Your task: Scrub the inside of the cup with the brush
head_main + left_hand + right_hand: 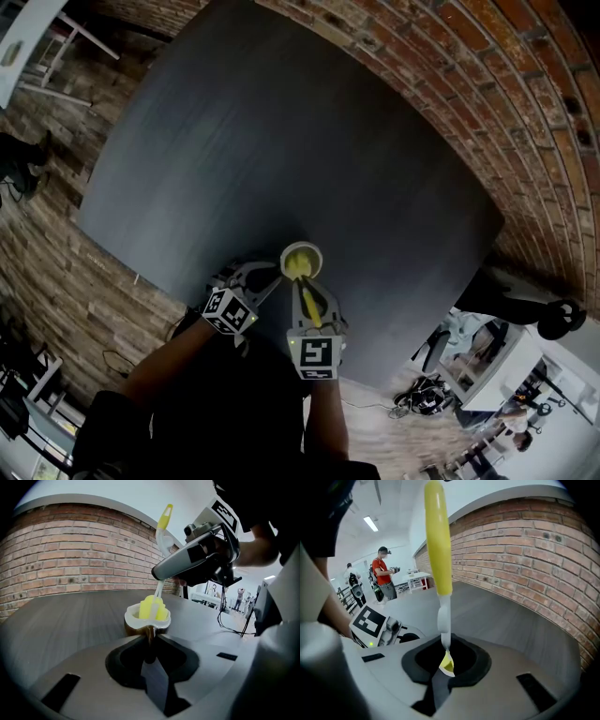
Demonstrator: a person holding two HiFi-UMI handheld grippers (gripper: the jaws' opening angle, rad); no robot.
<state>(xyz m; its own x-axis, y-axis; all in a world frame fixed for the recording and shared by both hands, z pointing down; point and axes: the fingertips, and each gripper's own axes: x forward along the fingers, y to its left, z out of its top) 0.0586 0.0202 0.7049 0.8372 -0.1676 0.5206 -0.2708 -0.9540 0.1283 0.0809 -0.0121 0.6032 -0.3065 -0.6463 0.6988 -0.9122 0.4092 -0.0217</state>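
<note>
The small cup [132,620] with a pale rim and dark sides stands near the lower edge of the round dark-grey table [281,141], just below the centre of the head view. The soft yellow foam head of the long-handled brush [152,607] sits down inside it.

The left gripper [149,639] has its 2 jaws drawn together on a thin dark part at the cup's near side, which I take to be its handle. The right gripper [446,660] is closed tight on the brush's pale stem. The yellow handle end [438,541] sticks up towards the top of its view.

I'd guess the cup is light and rigid, and likely to skid or tip on that smooth tabletop if the brush pushes sideways. Holding it low at the handle seems sensible. The brush looks stiff along the handle and squashy at the head, and its slick plastic stem could twist in the jaws. A grip on the stem close to the head gives more control.

Both forearms come in from the bottom of the head view, close together. The left gripper reaches level from the lower left, and the right one is tilted down over the cup.
</note>
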